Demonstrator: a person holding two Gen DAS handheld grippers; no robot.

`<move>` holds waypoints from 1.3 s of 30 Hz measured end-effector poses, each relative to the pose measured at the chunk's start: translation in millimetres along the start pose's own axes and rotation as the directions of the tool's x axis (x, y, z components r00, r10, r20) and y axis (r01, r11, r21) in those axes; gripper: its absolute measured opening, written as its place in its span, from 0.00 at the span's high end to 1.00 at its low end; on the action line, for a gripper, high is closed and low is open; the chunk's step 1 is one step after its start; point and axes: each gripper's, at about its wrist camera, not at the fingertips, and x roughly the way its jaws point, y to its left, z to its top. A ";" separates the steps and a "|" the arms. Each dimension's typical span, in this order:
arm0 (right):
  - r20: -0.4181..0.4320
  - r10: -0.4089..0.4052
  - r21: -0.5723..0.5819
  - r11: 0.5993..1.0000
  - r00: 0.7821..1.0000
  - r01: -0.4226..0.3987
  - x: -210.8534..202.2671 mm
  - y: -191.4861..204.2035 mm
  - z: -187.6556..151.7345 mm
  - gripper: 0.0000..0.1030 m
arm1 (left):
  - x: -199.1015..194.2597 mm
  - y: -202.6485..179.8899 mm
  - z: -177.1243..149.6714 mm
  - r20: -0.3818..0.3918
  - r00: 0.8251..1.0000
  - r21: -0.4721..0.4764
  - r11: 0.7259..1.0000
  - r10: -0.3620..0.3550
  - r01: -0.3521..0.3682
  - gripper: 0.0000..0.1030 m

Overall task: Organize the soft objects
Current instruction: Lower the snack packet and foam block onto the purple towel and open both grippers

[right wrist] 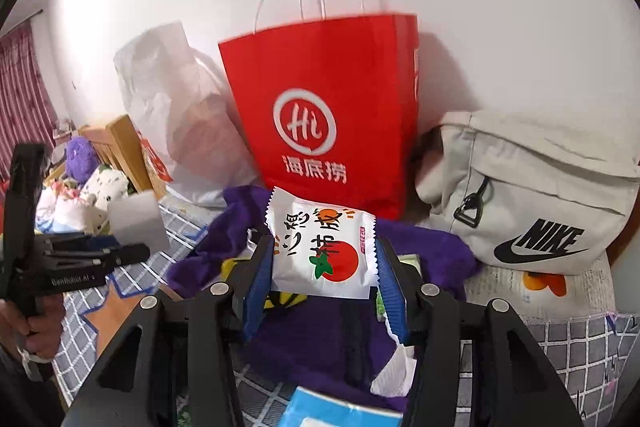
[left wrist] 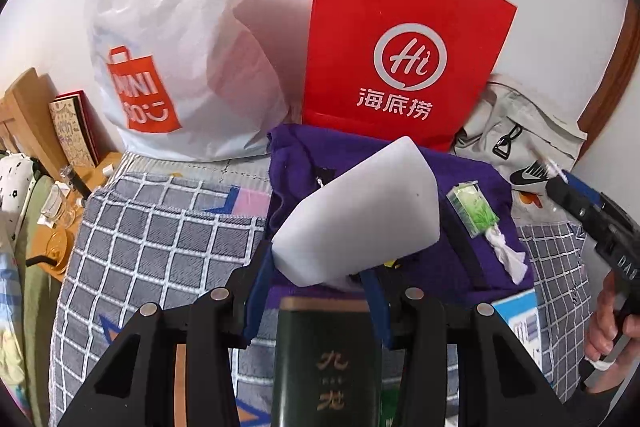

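Note:
My left gripper (left wrist: 316,275) is shut on a white foam block (left wrist: 360,211), its blue pads pressing the block's lower end. It hangs over a purple cloth (left wrist: 472,179) on the checked bedding. My right gripper (right wrist: 320,279) is shut on a white snack packet (right wrist: 324,247) printed with a red fruit, held upright between its pads above the same purple cloth (right wrist: 432,247). A red paper bag (right wrist: 324,115) with white handles stands just behind, against the wall. In the right wrist view the foam block (right wrist: 136,223) shows at the left.
A white plastic shopping bag (left wrist: 172,39) stands left of the red bag (left wrist: 400,39), a grey Nike bag (right wrist: 532,187) to its right. A dark green box (left wrist: 328,359), a small clear green box (left wrist: 474,209) and a white tissue (left wrist: 508,255) lie nearby. Wooden furniture with glasses sits far left.

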 end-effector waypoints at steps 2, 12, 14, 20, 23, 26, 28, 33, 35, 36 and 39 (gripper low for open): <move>-0.003 0.017 0.010 1.000 1.000 -0.017 6.0 -1.8 -2.3 0.52 | 10.2 -1.9 3.8 -0.011 1.000 0.002 1.000 0.003 -0.003 0.60; -0.116 -0.010 -0.042 0.999 0.993 0.005 41.9 -12.4 -17.4 0.52 | 50.3 -15.7 33.3 -0.030 1.000 0.018 1.000 0.010 -0.009 0.60; -0.146 -0.006 -0.041 0.999 0.989 0.000 49.4 -14.5 -20.0 0.52 | 58.5 -17.2 36.6 -0.033 0.999 0.023 1.000 0.015 -0.014 0.60; -0.217 0.007 -0.059 0.998 0.976 -0.020 68.7 -14.3 -30.0 0.52 | 84.8 -13.5 38.4 -0.065 0.998 0.000 1.000 0.008 -0.008 0.60; -0.250 -0.001 -0.086 0.996 0.968 -0.021 79.3 -11.1 -35.8 0.52 | 95.8 -8.7 37.9 -0.074 0.997 -0.011 1.000 0.004 -0.005 0.60; -0.276 0.000 -0.090 0.996 0.961 -0.026 88.7 -10.9 -40.7 0.52 | 105.5 -4.6 38.1 -0.096 0.995 -0.015 1.000 0.002 -0.004 0.60; -0.290 0.002 -0.087 0.996 0.957 -0.028 95.1 -10.9 -42.4 0.52 | 106.7 -2.4 37.8 -0.089 0.996 -0.018 1.000 0.000 -0.002 0.60; -0.306 0.005 -0.095 0.995 0.952 -0.036 102.5 -6.4 -44.0 0.52 | 120.3 -1.0 35.6 -0.119 0.993 -0.012 1.000 0.007 -0.008 0.60; -0.312 0.000 -0.097 0.995 0.950 -0.031 103.6 -5.1 -45.4 0.52 | 125.5 -1.8 35.1 -0.128 0.992 -0.011 1.000 0.006 -0.008 0.60; -0.318 -0.001 -0.094 0.995 0.948 -0.030 105.0 -5.6 -46.3 0.52 | 126.8 -2.2 34.7 -0.131 0.991 -0.011 1.000 0.005 -0.006 0.59; -0.330 0.004 -0.079 0.996 0.944 -0.032 107.4 -8.8 -47.3 0.52 | 130.8 -4.3 33.7 -0.139 0.990 -0.008 1.000 -0.002 0.001 0.58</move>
